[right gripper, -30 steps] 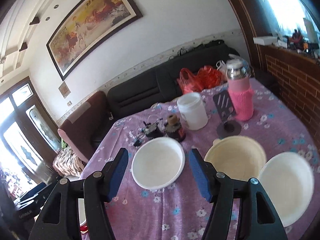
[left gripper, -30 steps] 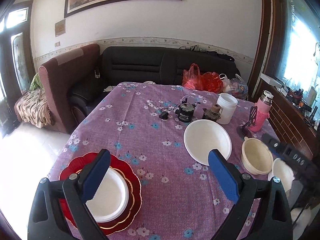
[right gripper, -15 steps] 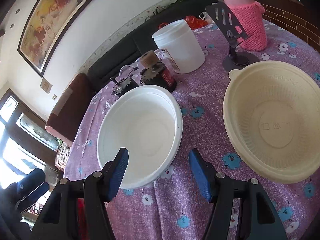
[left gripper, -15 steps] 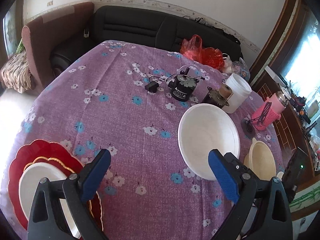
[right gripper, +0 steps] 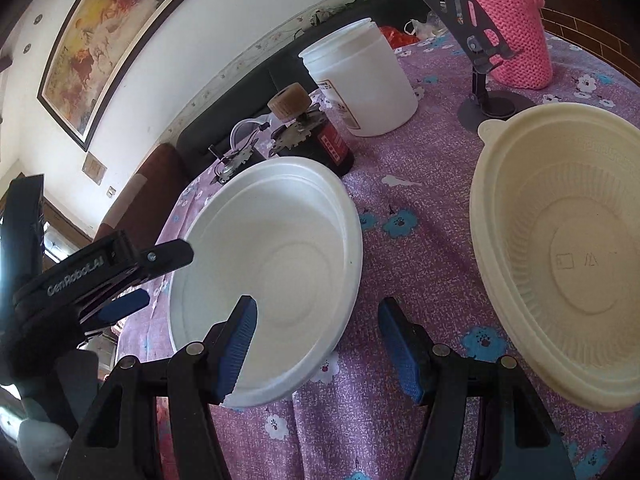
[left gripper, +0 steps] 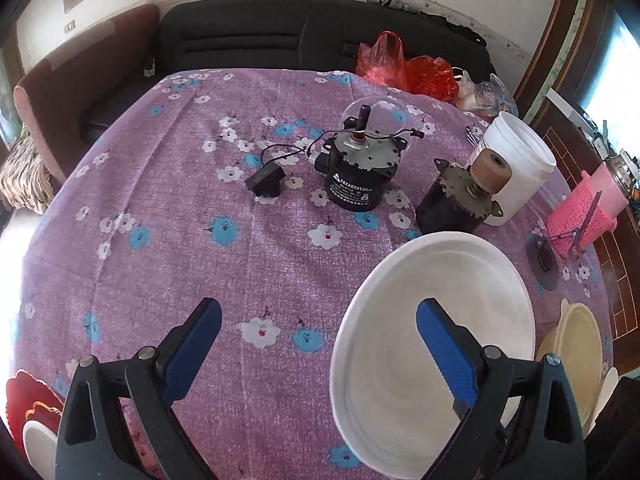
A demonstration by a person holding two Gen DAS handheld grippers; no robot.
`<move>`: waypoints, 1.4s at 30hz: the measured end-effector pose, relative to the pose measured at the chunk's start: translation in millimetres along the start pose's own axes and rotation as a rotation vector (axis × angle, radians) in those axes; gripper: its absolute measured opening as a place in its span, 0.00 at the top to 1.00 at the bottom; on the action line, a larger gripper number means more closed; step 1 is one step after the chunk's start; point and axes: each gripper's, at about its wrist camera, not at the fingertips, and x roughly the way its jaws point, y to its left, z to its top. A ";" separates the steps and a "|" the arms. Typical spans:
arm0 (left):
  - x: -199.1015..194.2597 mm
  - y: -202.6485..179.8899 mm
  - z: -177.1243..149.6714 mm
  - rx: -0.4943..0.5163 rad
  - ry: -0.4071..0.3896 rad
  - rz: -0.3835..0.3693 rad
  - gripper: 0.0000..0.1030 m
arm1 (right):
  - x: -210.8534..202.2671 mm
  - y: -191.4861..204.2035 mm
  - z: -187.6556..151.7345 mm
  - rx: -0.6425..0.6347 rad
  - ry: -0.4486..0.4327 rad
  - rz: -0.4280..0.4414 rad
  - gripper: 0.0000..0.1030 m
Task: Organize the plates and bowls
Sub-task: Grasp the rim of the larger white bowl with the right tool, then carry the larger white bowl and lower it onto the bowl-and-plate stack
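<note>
- Left gripper [left gripper: 316,344] held wide open, gripping nothing; one blue pad above the purple floral tablecloth [left gripper: 224,264], the other over the near-left rim of the white foam bowl [left gripper: 434,320].
- Right gripper [right gripper: 316,344] likewise spread wide, nothing clamped; left pad inside the white foam bowl [right gripper: 276,268] at its near rim, right pad outside over cloth, so the rim lay between the two.
- Left gripper [right gripper: 100,280] seen in the right wrist view at the bowl's left side; contact with the rim could not be told.
- Cream plastic bowl [right gripper: 560,256] sat near the tablecloth's right edge, beside the white bowl, apart from it.
- Red scalloped plate [left gripper: 24,400] with a white plate [left gripper: 38,452] on it, cut off at the tablecloth's near-left corner.
- Behind the white bowl: two small black motors [left gripper: 358,176] [left gripper: 456,204], a white plastic jar [left gripper: 516,168], a dark phone stand [right gripper: 476,60], a pink knit-sleeved flask [right gripper: 516,44].
- Red plastic bags [left gripper: 404,66] at the far edge, before a black sofa [left gripper: 312,32].
</note>
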 end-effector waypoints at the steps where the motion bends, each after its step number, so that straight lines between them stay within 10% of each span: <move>1: 3.3 -1.5 1.8 -0.003 0.004 -0.002 0.05 | 0.6 -0.8 -0.3 0.001 -0.002 -0.003 0.35; 14: 19.8 -39.7 -0.8 0.141 -0.007 0.087 0.06 | 0.4 -7.6 0.6 0.028 -0.004 0.027 0.49; 16: 13.9 -45.7 -3.3 0.189 -0.031 0.113 0.18 | 1.8 -6.7 0.0 0.026 0.004 0.036 0.64; 18: 10.7 -52.8 -7.0 0.249 -0.034 0.136 0.54 | 2.1 -5.2 -0.8 0.021 0.007 0.041 0.69; 23: -6.1 -59.4 -22.6 0.343 -0.118 0.208 0.64 | -0.5 -2.6 -2.5 0.010 -0.001 0.026 0.78; 29: -36.9 -63.0 -45.3 0.401 -0.235 0.248 0.64 | -5.2 1.9 -4.5 -0.007 -0.009 0.024 0.84; 42: -61.7 -40.8 -59.2 0.288 -0.222 0.212 0.64 | -17.5 15.4 -8.0 -0.040 -0.012 0.057 0.84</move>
